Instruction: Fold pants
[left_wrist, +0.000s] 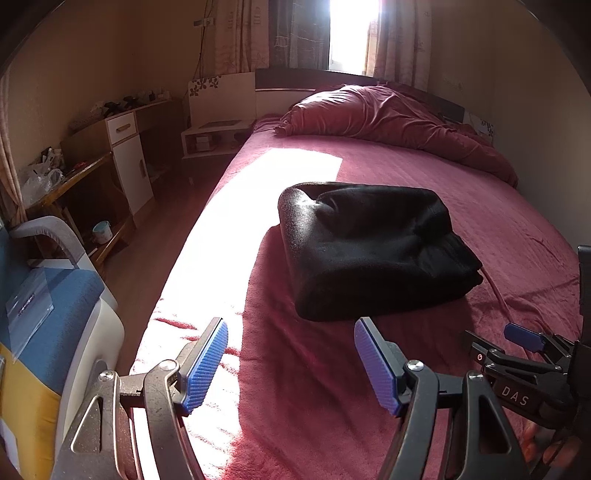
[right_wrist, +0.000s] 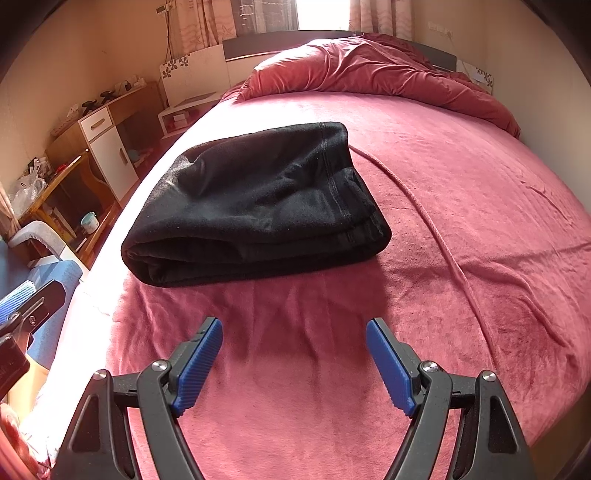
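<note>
Folded pants on the bed, grippers held before them
The pants (right_wrist: 255, 206) are laid on the bed (right_wrist: 461, 192), behind both grippers; the quilt (right_wrist: 380, 70) is heaped behind them, and the desk (left_wrist: 122, 147) is placed left of the bed

Black folded pants (right_wrist: 255, 206) lie on a bed (right_wrist: 461, 177) spread in deep pink-red, its rumpled duvet (right_wrist: 373, 66) a matching red, while blue ridged pads (right_wrist: 201, 363) line each black hand-held gripper and floral-printed beige curtains (left_wrist: 240, 33) hang behind.

White letters "DAS" stand on the black body of the right claw (left_wrist: 524, 338); nothing else readable.
</note>
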